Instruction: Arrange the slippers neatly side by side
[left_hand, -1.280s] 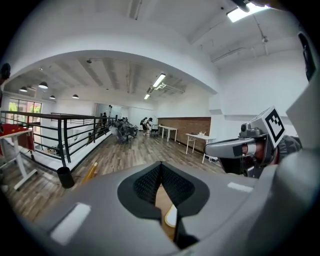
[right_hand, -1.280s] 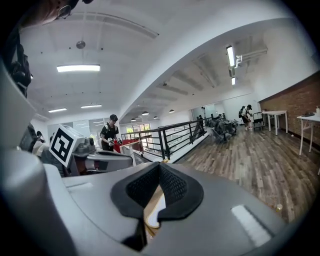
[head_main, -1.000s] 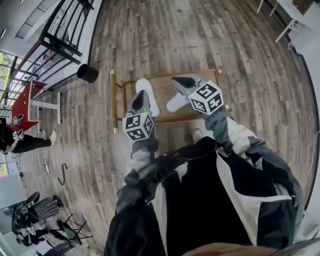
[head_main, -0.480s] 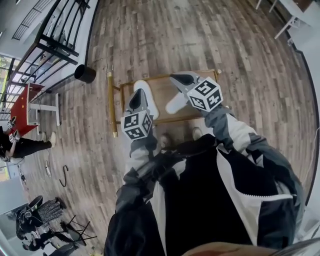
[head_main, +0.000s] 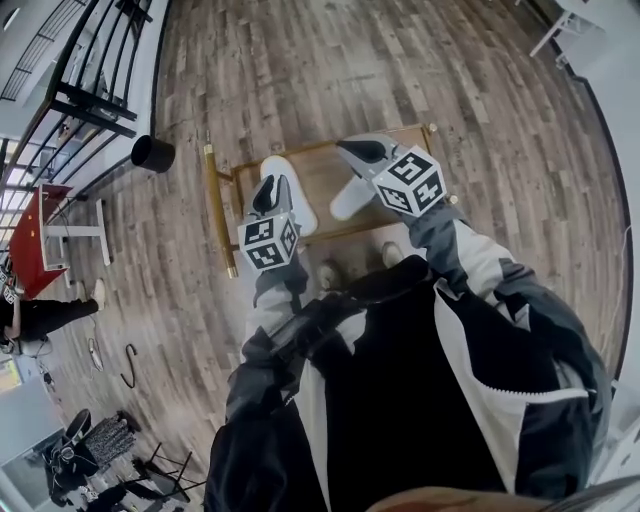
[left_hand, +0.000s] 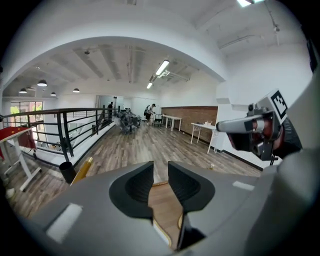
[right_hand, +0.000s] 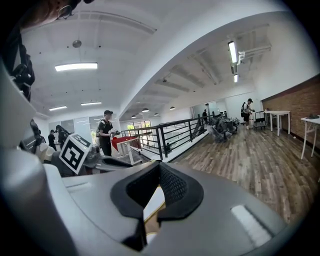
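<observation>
Two white slippers lie on a low wooden tray on the floor in the head view: the left slipper and the right slipper. They are near each other but splayed in a V, not yet parallel. Both look plain, flat and thin. I judge them light, soft and floppy, easy to slide but apt to fold, so a pinch on the heel edge or the rim of the upper should serve best. The left gripper hangs over the left slipper and the right gripper over the right one, each hiding part of its slipper.

From the left gripper view, the jaws stand slightly apart, having just been opening. Nothing is between them, and bare tray wood shows through the gap.

From the right gripper view, the jaws are closed with their tips together. The right slipper shows white just beneath; whether its edge is pinched I cannot tell.
</observation>
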